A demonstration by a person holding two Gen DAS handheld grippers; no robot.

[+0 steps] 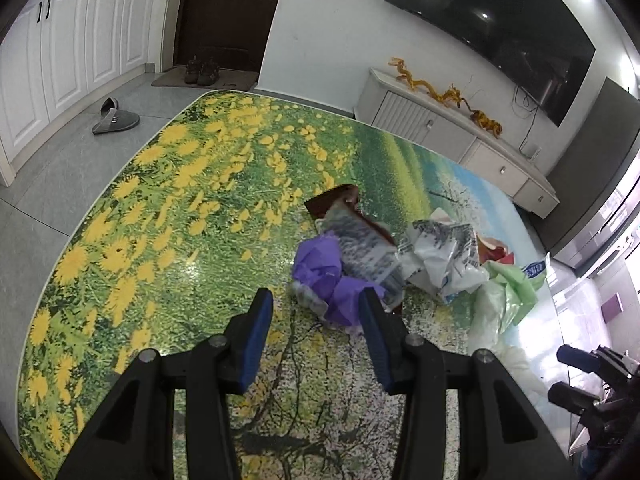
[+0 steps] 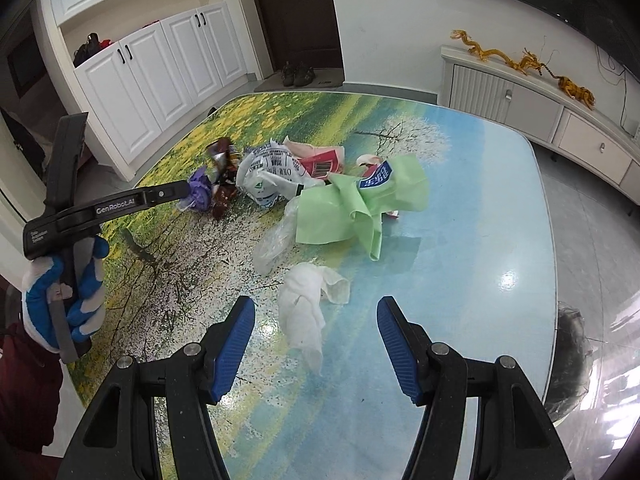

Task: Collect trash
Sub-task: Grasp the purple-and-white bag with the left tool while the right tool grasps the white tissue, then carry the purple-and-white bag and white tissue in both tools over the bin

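- Plainly, in the left wrist view, the left tool (image 1: 316, 308) hangs spread and empty just short of the purple wrap (image 1: 320, 272), at the near edge of the trash heap on the bench (image 1: 160, 208).
- A risk here: the right finger sits over the wrap's edge, so closing could catch only a thin fold and let it slip, or drag the silver wrapper (image 1: 364, 248) lying against it.
- How the wrap and wrapper overlap is hard to make out; the right tool (image 1: 580, 380) is cut off at the frame edge.
- In the right wrist view, the right tool (image 2: 316, 320) is spread and empty, with the white tissue (image 2: 308, 304) between its fingers, seemingly not yet touched.
- Soft tissue may tear or trail if nipped at one end.
- The green bag (image 2: 360, 208) covers other scraps; a dark bag (image 2: 572, 360), perhaps the bin, is half hidden past the bench edge.
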